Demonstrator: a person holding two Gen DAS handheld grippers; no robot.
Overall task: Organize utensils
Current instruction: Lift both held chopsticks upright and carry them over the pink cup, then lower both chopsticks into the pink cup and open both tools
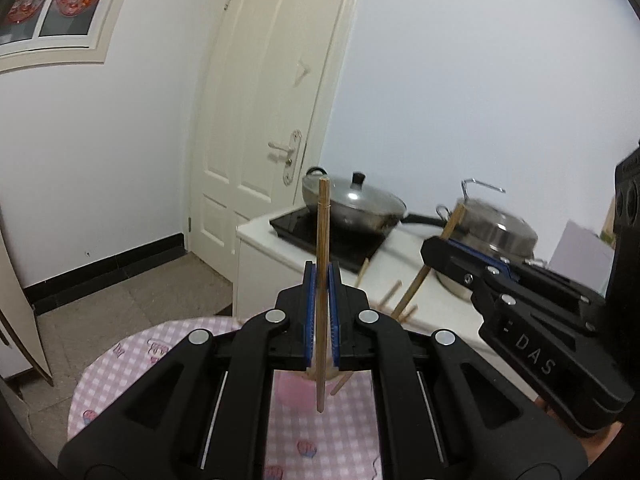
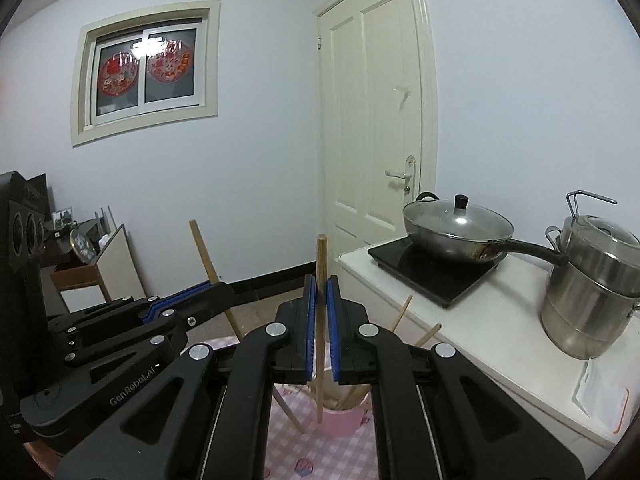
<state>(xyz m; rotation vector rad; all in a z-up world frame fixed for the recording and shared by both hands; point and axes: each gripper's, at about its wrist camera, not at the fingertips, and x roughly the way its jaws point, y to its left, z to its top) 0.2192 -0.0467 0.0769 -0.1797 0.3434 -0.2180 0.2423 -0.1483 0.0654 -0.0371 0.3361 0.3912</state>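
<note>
Left gripper [image 1: 322,280] clamps one upright chopstick [image 1: 322,264]; right gripper [image 2: 320,292] clamps another chopstick [image 2: 321,276], both above pink cup [image 2: 340,420] on checked table [image 1: 160,344]. Right view alone shows cup's chopsticks clearly.

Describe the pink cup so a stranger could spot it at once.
Start at the round table with the pink checked cloth, just left of the white counter carrying the wok and steamer. The pink cup stands on that cloth below both grippers. It alone is plain pink and has wooden chopsticks fanning out of its mouth.
</note>
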